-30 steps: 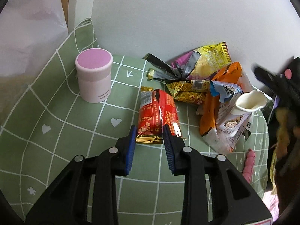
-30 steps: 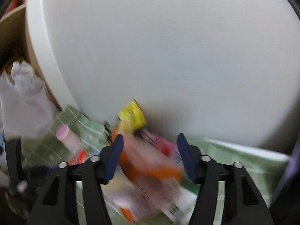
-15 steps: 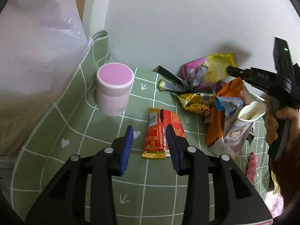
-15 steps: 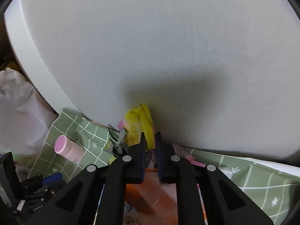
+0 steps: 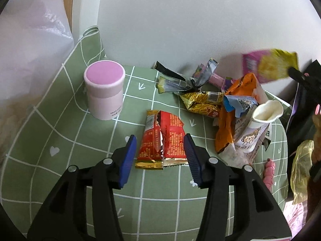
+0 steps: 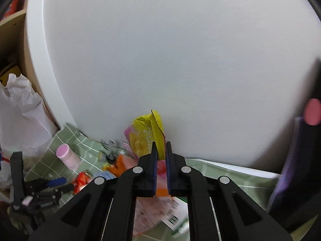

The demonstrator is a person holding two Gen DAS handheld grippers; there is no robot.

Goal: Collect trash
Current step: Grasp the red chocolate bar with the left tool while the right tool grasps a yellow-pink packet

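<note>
My left gripper (image 5: 159,147) is open, its blue pads on either side of a red snack wrapper (image 5: 162,138) lying flat on the green checked cloth (image 5: 60,132). My right gripper (image 6: 160,150) is shut on a yellow and pink chip bag (image 6: 145,138) and holds it up off the pile; the bag shows blurred at the right of the left wrist view (image 5: 269,66). A pile of wrappers lies behind: a gold one (image 5: 202,103), a black and silver one (image 5: 180,80), an orange bag (image 5: 230,120) and a white pouch with a cartoon face (image 5: 254,132).
A pink lidded jar (image 5: 104,92) stands at the left on the cloth. A white plastic bag (image 5: 30,46) hangs at the far left. The white wall (image 5: 190,20) is close behind the pile. A yellowish bag (image 5: 301,166) is at the right edge.
My left gripper has opened wider and now straddles the red wrapper. My right gripper closed on the yellow and pink bag and has lifted it off the pile.
</note>
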